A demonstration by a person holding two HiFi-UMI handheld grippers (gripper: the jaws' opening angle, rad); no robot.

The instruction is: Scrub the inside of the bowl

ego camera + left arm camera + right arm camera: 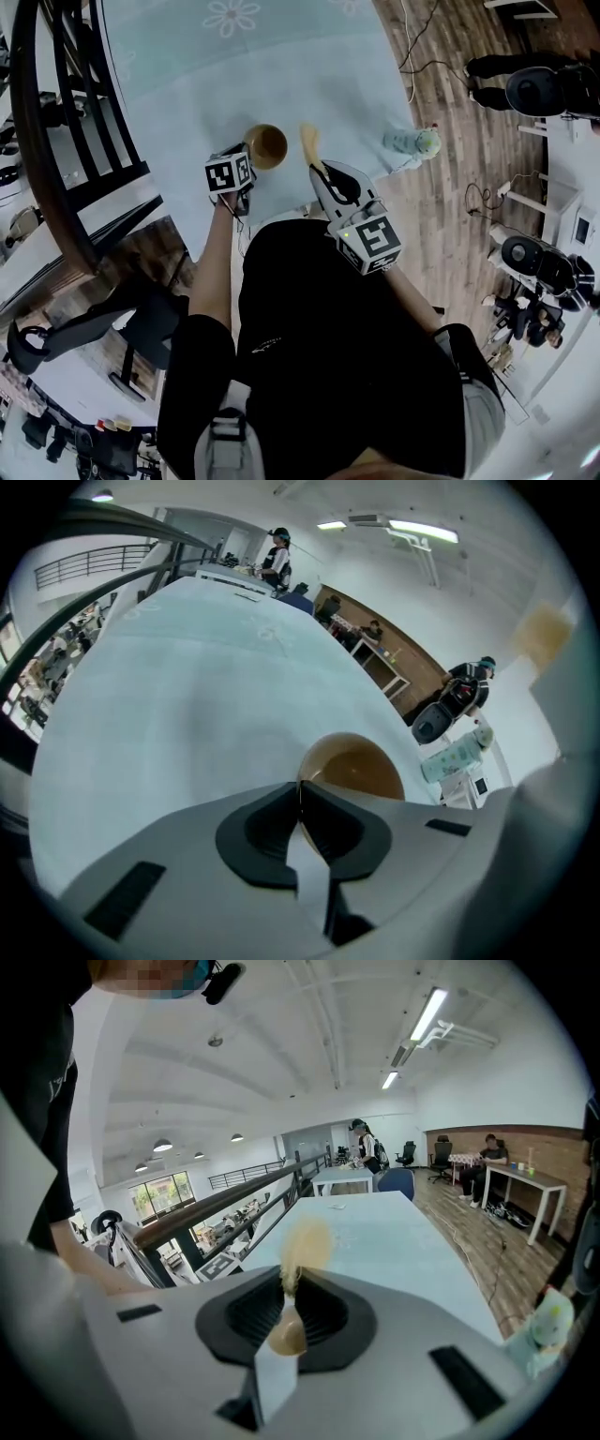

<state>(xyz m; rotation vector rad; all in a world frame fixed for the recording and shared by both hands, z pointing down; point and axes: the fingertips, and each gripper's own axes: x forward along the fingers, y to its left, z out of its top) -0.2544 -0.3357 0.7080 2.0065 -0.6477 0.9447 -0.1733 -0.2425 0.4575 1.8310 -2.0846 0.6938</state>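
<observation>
Bowl: a round brown wooden bowl stands upright and mouth-up on the pale blue-green surface, near the surface's 6 o'clock edge in the head view, just ahead of the person.

Left gripper: the left gripper reaches the bowl from about 7 o'clock. Its jaws are clenched on the near rim, with the thin brown wall caught between the pads. Its own view looks over the rim into the bare brown hollow.

Right gripper: the right gripper grasps a pale tan stick-shaped scrubber. The jaws are pressed on the stem, the rounded butt end pokes back between them, and the fuzzy end points forward.

Scrubber and bowl: in the head view the scrubber's far end sits at about 3 o'clock of the bowl, close beside it and outside the rim. Whether it rests on the surface or hangs above it I cannot tell.

Grippers to each other: the right one lies at about 4 o'clock of the bowl, and the two are apart.

Surroundings: a dark wooden chair stands at 9 o'clock of the surface. A wood-plank floor lies at 3 o'clock, with a small pale patterned item on it, too small to identify.
</observation>
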